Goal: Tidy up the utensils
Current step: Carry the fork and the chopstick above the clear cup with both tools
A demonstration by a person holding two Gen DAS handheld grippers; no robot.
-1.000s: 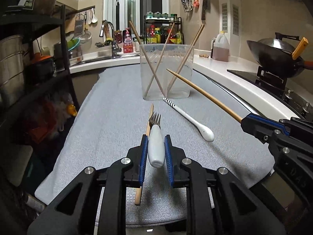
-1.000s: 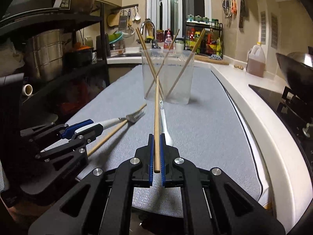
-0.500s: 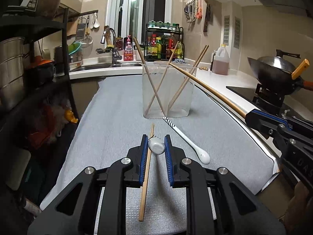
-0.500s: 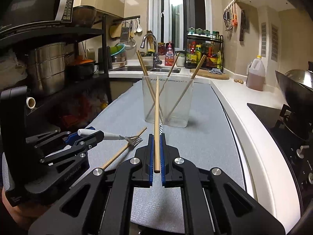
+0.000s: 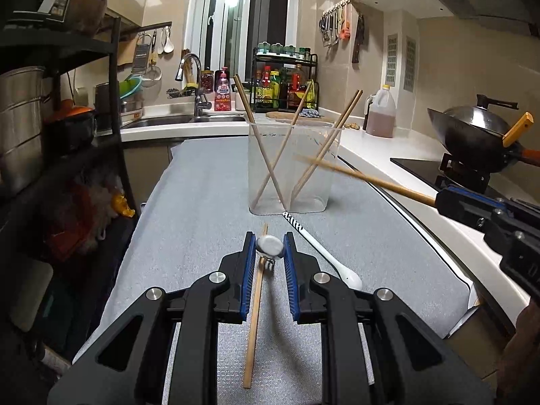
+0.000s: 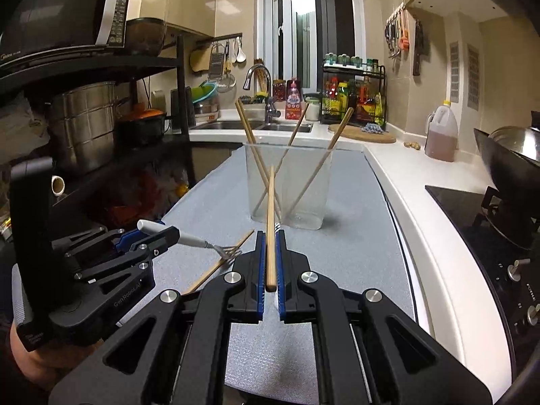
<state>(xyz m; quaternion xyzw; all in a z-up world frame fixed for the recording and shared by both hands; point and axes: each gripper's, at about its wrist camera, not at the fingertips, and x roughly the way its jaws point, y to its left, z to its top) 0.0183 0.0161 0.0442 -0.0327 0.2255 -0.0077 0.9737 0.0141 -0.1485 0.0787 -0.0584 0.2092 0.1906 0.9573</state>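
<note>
The left gripper (image 6: 162, 236), marked "GenRobot.AI", is clamped on a white-handled fork (image 6: 189, 238); the right gripper (image 6: 270, 253) pinches a chopstick (image 6: 270, 222); the microwave (image 6: 64, 20) reads "Midea".

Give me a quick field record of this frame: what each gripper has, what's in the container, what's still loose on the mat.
left gripper: shut on fork by its white handle, tines angled down
right gripper: shut on chopstick, tip pointing toward the container
container: clear plastic, upright on grey mat, holds several chopsticks leaning crossed
loose on mat: white spoon with striped handle end; one bare chopstick under the left gripper
not yet done: fork, held chopstick, spoon and bare chopstick are outside the container
</note>
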